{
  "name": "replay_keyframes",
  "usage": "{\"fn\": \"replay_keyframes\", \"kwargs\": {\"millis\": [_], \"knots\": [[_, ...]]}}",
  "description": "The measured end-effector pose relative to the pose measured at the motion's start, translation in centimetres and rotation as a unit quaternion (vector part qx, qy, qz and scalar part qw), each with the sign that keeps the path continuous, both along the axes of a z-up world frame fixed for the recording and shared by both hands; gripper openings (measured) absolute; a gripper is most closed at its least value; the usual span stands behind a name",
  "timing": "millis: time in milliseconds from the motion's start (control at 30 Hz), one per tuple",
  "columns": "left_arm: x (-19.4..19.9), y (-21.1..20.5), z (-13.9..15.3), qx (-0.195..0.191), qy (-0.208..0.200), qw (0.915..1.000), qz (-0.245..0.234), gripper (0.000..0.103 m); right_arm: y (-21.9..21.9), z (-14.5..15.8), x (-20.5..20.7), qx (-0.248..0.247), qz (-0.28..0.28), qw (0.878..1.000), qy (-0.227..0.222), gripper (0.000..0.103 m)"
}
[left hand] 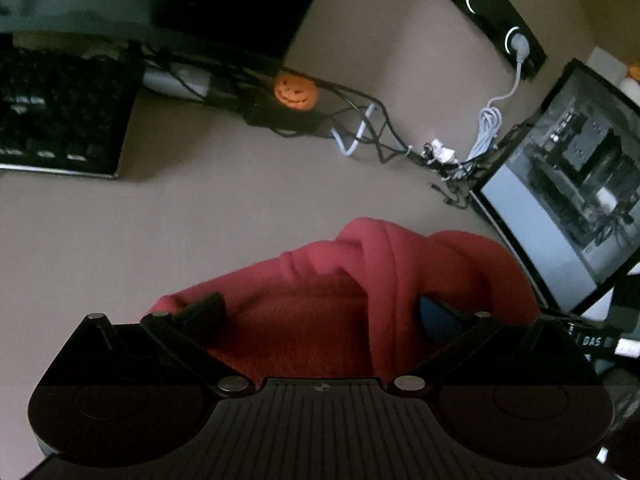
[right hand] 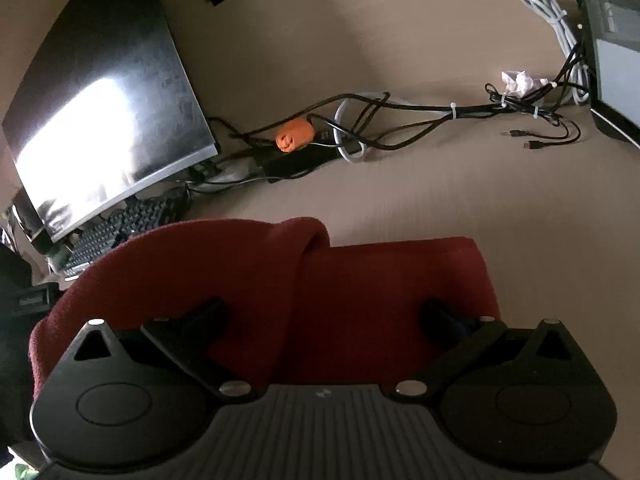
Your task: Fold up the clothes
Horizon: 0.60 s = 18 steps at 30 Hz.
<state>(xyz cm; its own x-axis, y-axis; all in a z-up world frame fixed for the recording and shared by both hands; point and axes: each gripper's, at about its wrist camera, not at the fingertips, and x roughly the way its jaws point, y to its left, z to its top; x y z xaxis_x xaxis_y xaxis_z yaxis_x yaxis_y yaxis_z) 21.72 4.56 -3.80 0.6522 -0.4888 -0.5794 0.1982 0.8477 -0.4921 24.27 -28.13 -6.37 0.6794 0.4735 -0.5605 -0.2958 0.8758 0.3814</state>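
the soft red fleece garment (left hand: 344,300) lies bunched on the plain beige desk (left hand: 208,216), directly in front of both cameras and close to the person. in the left wrist view the left hand-held gripper (left hand: 320,308) has its two fingers wide apart, with the cloth rising between them; it touches the fabric but does not clamp it, as far as can be seen. in the right wrist view the right hand-held gripper (right hand: 322,312) is also spread apart over the same garment (right hand: 248,276), and a thick rolled fold runs down the middle between the fingers.

the material looks thick, light and very soft, so it will probably sag and slide over itself when lifted, and it is not fragile. it seems best to take hold at an outer edge or corner, not at the rolled fold in the middle, because a grip there may catch several layers together. the folding seems not yet finished, since the cloth is still heaped.

behind the garment are a black keyboard (left hand: 60,116), a small orange pumpkin figure (left hand: 295,91) and a bundle of black cables (right hand: 400,120), well apart from the cloth.
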Motion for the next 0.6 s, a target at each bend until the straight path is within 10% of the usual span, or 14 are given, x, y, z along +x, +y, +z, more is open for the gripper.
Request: {"fn": "replay_keyframes", "kwargs": {"millis": [367,600], "knots": [[-4.4,3.2,6.0,0.010,0.014,0.9984,0.054,0.103,-6.1,3.7,1.8,-0.009,0.048,0.994,0.100,0.103],[-5.1,5.2,1.5,-0.038,0.142,0.9864,0.074,0.103,-7.7,1.0,3.1,0.023,0.061,0.984,0.167,0.103]]}}
